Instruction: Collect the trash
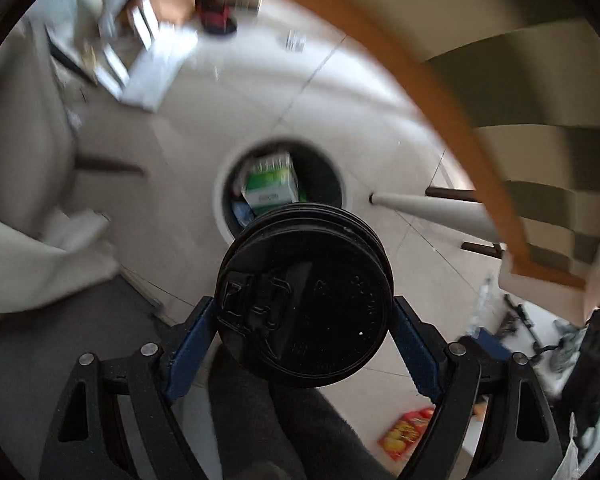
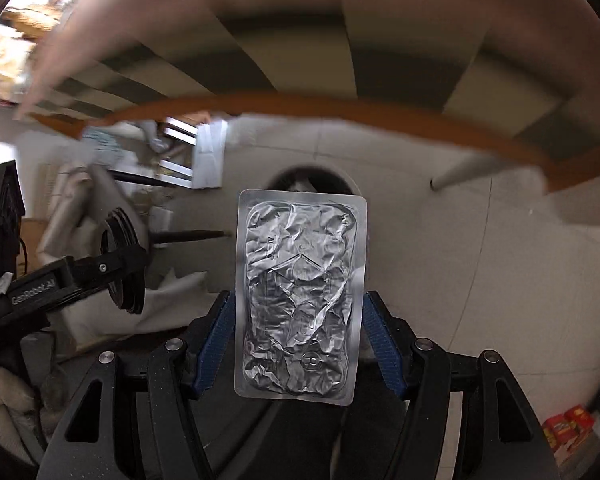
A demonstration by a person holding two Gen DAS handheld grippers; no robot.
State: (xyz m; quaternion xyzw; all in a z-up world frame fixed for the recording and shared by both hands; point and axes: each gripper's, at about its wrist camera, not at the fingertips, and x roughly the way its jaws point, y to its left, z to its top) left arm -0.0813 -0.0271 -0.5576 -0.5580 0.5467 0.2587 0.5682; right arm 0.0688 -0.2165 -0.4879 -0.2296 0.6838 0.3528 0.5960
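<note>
Black plastic lid [image 1: 305, 304] sits clamped edge to edge in the left gripper [image 1: 304, 320], with the bin [image 1: 220, 200] ahead of its fingertips, a green carton [image 1: 271, 185] inside. Right gripper [image 2: 298, 316] pinches a crumpled foil pack [image 2: 300, 296], the bin just beyond.

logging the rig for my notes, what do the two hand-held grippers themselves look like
Both match: the left hand-held gripper and right hand-held gripper have matte black, speckled frames with cut-out openings, silver round rivets at the joints, and blue ribbed pads on the fingers. From the right wrist view, the left one's black body carries white "GenRobot.AI" lettering. No cables or sleeves are clearly visible.
</note>
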